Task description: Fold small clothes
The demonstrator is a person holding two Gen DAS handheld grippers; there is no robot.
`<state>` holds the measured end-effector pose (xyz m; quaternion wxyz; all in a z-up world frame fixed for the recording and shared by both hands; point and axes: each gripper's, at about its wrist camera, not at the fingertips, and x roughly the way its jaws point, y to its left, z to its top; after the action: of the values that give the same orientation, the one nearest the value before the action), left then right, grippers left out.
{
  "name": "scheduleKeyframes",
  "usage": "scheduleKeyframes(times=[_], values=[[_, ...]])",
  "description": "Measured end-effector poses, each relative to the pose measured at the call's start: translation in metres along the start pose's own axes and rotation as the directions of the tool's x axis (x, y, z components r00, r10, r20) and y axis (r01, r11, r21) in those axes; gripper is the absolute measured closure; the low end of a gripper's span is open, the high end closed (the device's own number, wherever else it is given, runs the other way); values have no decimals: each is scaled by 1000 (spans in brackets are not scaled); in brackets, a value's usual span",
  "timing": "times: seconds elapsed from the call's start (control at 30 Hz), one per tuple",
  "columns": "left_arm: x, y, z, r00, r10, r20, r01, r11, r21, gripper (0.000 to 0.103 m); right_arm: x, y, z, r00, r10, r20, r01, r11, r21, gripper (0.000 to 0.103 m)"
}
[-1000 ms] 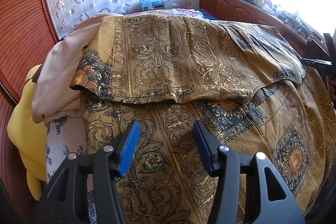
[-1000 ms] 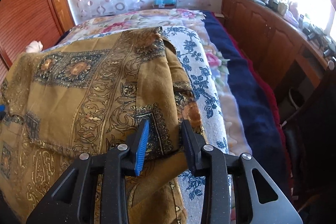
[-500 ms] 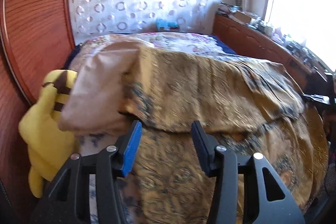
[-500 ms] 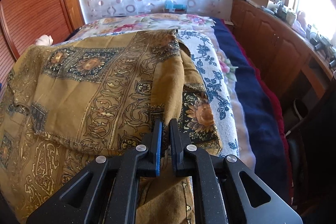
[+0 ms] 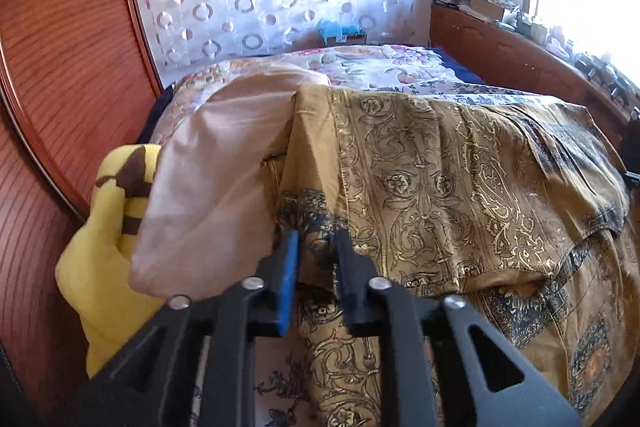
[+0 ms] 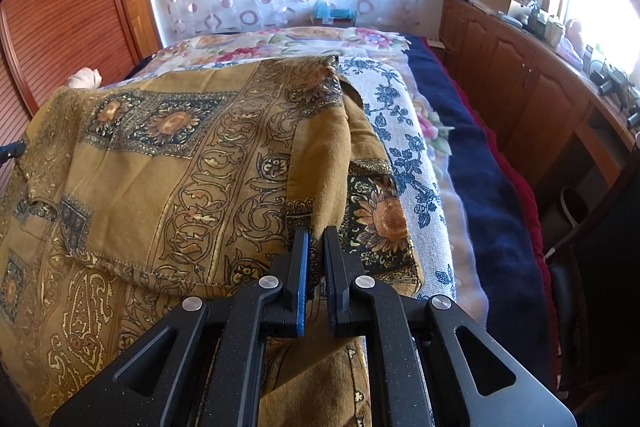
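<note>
A golden-brown patterned garment (image 5: 440, 187) lies spread on the bed, its far half folded over the near half. My left gripper (image 5: 316, 251) is shut on the garment's folded left corner. My right gripper (image 6: 316, 247) is shut on the garment's (image 6: 180, 167) right folded corner, the cloth pinched between the blue pads. Both corners are slightly raised off the bed.
A pale pink cloth (image 5: 208, 179) and a yellow plush toy (image 5: 104, 235) lie at the bed's left by the wooden wall. A floral blanket (image 6: 404, 131) and navy blanket (image 6: 480, 179) lie on the right. Wooden cabinets (image 6: 520, 75) line the window side.
My left gripper moved left to the folded corner and closed on it. My right gripper closed on the right corner half a second ago and still holds it.
</note>
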<state>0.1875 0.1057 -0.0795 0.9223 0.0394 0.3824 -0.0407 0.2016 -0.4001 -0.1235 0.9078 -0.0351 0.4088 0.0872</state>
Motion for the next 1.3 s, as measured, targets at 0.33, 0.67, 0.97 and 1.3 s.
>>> scheduleKeyframes(times=[0.33, 0.67, 0.97, 1.3], values=[[-7, -3, 10, 1000, -28, 3, 28, 1000, 13, 103, 0, -1, 0, 1000, -1, 1, 1, 1000, -1, 98], [-96, -9, 21, 970, -142, 197, 149, 988, -25, 103, -56, 16, 24, 988, 47, 149, -38, 997, -65, 103], [-171, -6, -10, 932, -205, 298, 228, 973, -42, 103, -132, 2, 30, 967, 83, 239, -66, 995, -80, 103], [-172, -2, -104, 967, -196, 164, 219, 966, -136, 103, -157, -10, -29, 984, 67, 166, -57, 996, -64, 103]])
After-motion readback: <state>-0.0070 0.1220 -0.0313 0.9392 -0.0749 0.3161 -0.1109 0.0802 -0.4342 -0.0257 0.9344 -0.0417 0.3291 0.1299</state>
